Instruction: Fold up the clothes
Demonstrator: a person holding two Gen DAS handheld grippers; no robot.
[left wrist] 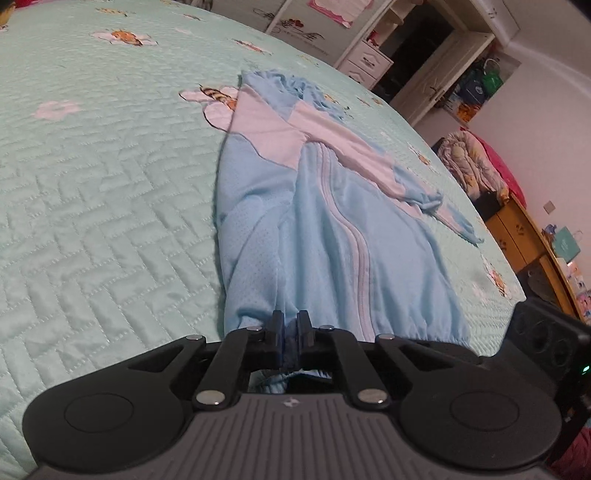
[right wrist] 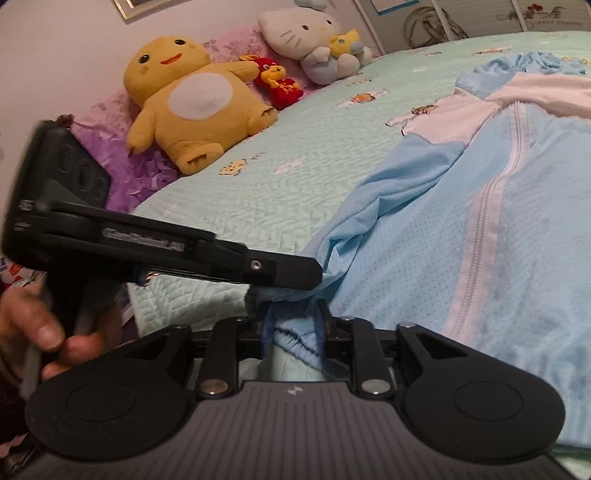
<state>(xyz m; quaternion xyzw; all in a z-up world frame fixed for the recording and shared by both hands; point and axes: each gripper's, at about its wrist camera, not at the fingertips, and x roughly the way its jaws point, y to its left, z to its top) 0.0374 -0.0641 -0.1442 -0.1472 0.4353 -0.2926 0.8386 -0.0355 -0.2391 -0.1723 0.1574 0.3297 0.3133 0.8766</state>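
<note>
across the middle and right of the left wrist view, a light blue zip-up jacket (left wrist: 332, 221) with white panels lies on a mint quilted bedspread (left wrist: 92, 184), hem toward the bottom of the frame. at bottom centre the left gripper (left wrist: 291, 325) is pinching the gathered hem, fingers pressed together on the cloth. in the right wrist view the right gripper (right wrist: 295, 321) stands partly spread at bottom centre with hem fabric between its fingers, not squeezed. upper left there, a yellow plush toy (right wrist: 192, 92), a white cat plush (right wrist: 306, 29) and a small red plush (right wrist: 277, 79) sit by a purple pillow (right wrist: 122, 155); a hand (right wrist: 40, 332) holds the left gripper's handle.
</note>
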